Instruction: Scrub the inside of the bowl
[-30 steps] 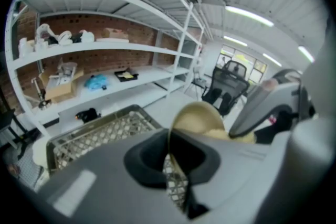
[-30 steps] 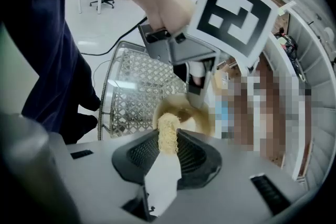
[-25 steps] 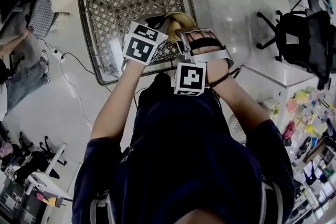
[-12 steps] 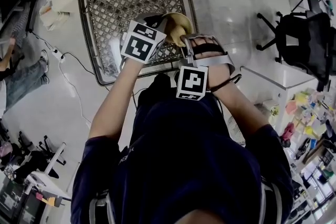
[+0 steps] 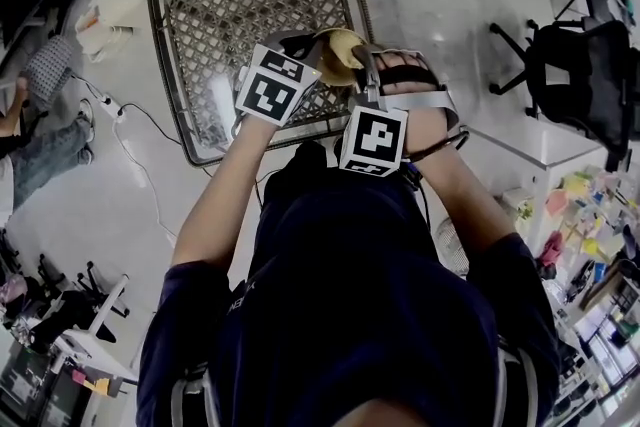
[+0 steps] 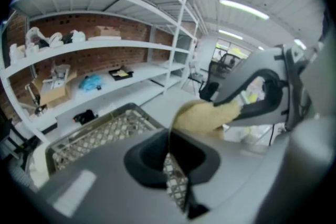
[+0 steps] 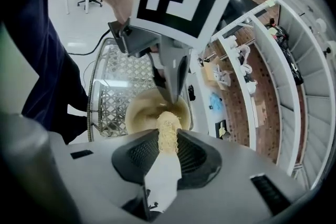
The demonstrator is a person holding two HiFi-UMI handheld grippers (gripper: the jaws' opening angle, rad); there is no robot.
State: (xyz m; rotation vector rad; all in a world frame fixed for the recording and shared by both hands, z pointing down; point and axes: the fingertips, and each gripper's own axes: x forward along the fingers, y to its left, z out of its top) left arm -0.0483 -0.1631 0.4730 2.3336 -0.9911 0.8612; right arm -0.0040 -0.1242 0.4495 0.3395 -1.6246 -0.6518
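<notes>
I hold a tan bowl (image 5: pixel 338 46) in the air over a wire basket (image 5: pixel 230 5). My left gripper (image 5: pixel 312 51) is shut on the bowl's rim, which shows as a thin edge (image 6: pixel 169 136) between its jaws. My right gripper (image 5: pixel 360 67) is shut on a yellow scrub pad (image 7: pixel 168 131). The pad's tip sits inside the bowl (image 7: pixel 144 110). In the right gripper view the left gripper (image 7: pixel 170 89) comes down onto the bowl's far rim. The left gripper view shows the pad (image 6: pixel 207 115) behind the rim, pinched in the right gripper's jaws.
The basket (image 7: pixel 113 86) stands on the pale floor below. A black office chair (image 5: pixel 580 65) is at the right, with a white cabinet edge (image 5: pixel 540 150) near it. A cable (image 5: pixel 130 115) runs along the floor at the left. White shelves (image 6: pixel 105 44) line the brick wall.
My right gripper and the pad have shifted a little up and to the right against the bowl. The left gripper and bowl stay almost where they were.
</notes>
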